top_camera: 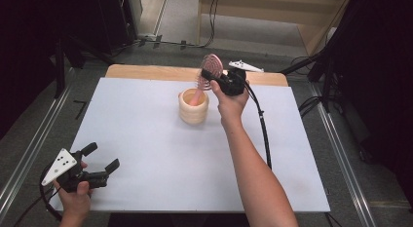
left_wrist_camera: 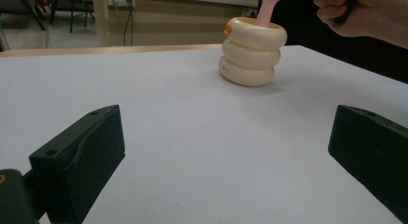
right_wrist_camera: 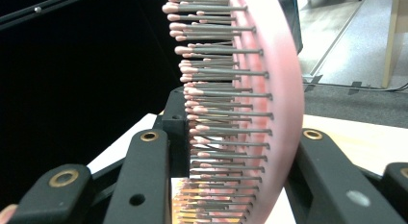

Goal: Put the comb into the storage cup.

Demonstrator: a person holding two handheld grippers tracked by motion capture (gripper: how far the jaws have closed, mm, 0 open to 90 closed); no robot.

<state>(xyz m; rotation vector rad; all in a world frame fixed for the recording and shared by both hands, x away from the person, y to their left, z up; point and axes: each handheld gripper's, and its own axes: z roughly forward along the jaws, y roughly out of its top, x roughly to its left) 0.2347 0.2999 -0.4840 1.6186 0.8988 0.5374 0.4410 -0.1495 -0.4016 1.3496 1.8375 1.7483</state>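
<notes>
Right gripper (top_camera: 214, 77) clamps pink hairbrush (top_camera: 211, 68), handle inside cream ringed holder (top_camera: 194, 107) near tabletop (top_camera: 146, 139) far edge; left gripper (top_camera: 102, 163) gapes empty at near-left corner.

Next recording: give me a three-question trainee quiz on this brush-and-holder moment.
1. True or false: the left gripper has its jaws shut on the cream ringed holder.
2. Which part of the pink hairbrush is clamped by the right gripper: A the handle, B the bristled head?
3. Fill in: the brush handle's lower end sits inside the ____.

Key: 1 false, its jaws are open, apart from the holder above the white table. 2 B. 3 holder.
</notes>
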